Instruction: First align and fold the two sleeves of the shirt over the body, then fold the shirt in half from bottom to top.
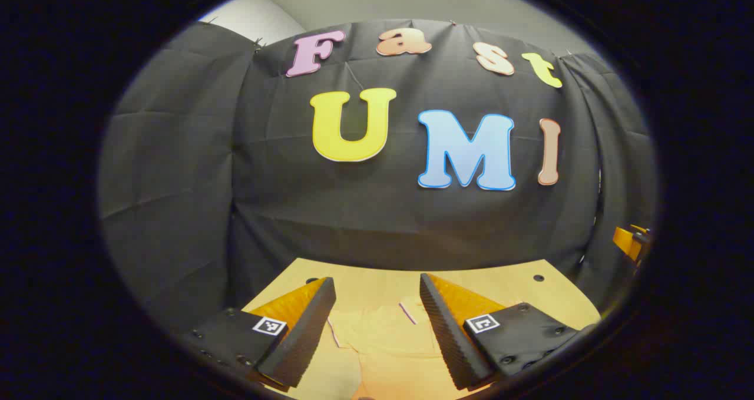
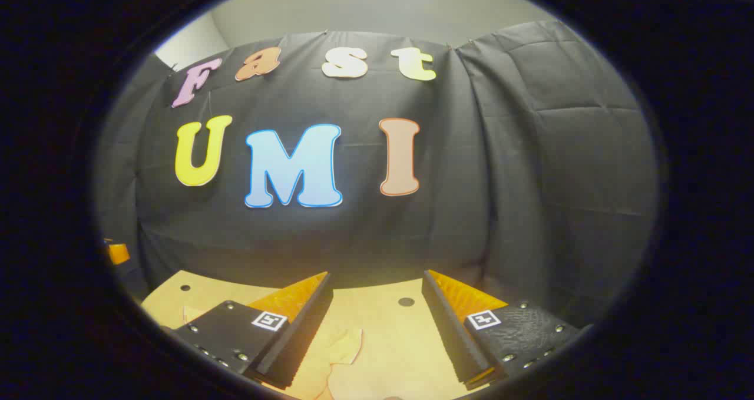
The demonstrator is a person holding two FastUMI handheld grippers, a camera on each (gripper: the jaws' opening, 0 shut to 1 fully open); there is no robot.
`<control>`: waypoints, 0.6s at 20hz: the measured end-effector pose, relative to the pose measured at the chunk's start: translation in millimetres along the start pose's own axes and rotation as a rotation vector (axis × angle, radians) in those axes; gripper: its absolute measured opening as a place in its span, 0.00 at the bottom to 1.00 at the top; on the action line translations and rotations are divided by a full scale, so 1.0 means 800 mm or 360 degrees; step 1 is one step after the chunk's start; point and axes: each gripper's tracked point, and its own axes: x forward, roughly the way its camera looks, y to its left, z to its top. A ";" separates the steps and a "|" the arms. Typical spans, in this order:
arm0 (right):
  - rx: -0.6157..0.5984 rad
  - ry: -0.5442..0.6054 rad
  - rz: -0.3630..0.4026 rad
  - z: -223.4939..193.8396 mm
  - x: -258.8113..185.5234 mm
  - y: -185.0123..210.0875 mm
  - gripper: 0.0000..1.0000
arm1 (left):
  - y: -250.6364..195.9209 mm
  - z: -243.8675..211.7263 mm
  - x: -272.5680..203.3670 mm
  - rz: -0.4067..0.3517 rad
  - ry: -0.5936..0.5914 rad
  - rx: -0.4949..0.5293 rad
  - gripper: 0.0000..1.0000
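In the left gripper view the left claw (image 1: 377, 306) hung released above the bench (image 1: 506, 282), its two fingers (image 1: 306, 323) spread wide at 7 and 5 o'clock with nothing between them. Below the gap lay the shirt (image 1: 383, 353), pale and close in shade to the bench top, flat on the surface. A thin seam or edge line ran slantwise on the cloth just inside the finger at 5 o'clock, and another short line lay near the finger at 7 o'clock. The fingers did not touch the shirt as far as could be seen. A small dark hole (image 1: 538, 278) sat in the bench toward 4 o'clock. At the far 3 o'clock rim a bit of the other claw (image 1: 630, 241) showed; its state could not be told from there.

In the right gripper view the right claw (image 2: 377, 306) was likewise released, fingers (image 2: 453, 323) well apart and gripping nothing. A part of the shirt (image 2: 341, 353) lay on the bench (image 2: 406, 341) at 6 o'clock, nearer the finger at 7 o'clock, with a rounded edge turned toward 12. A dark hole (image 2: 406, 301) lay in the bench between the fingertips, another (image 2: 185, 287) toward 8 o'clock. The black wall (image 2: 530, 182) stood behind the bench.
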 end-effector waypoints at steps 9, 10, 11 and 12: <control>-0.0063 0.0097 0.0110 -0.019 -0.008 0.050 0.95 | -0.007 0.013 0.022 -0.0050 -0.0011 0.0081 0.94; -0.0064 0.0100 0.0116 -0.020 -0.008 0.051 0.96 | -0.003 0.013 0.020 -0.0043 -0.0012 0.0077 0.94; -0.0058 0.0100 0.0128 -0.019 -0.009 0.054 0.95 | 0.000 0.012 0.018 -0.0032 -0.0014 0.0072 0.94; -0.0057 0.0106 0.0139 -0.021 -0.009 0.057 0.95 | 0.005 0.010 0.017 -0.0016 -0.0012 0.0067 0.94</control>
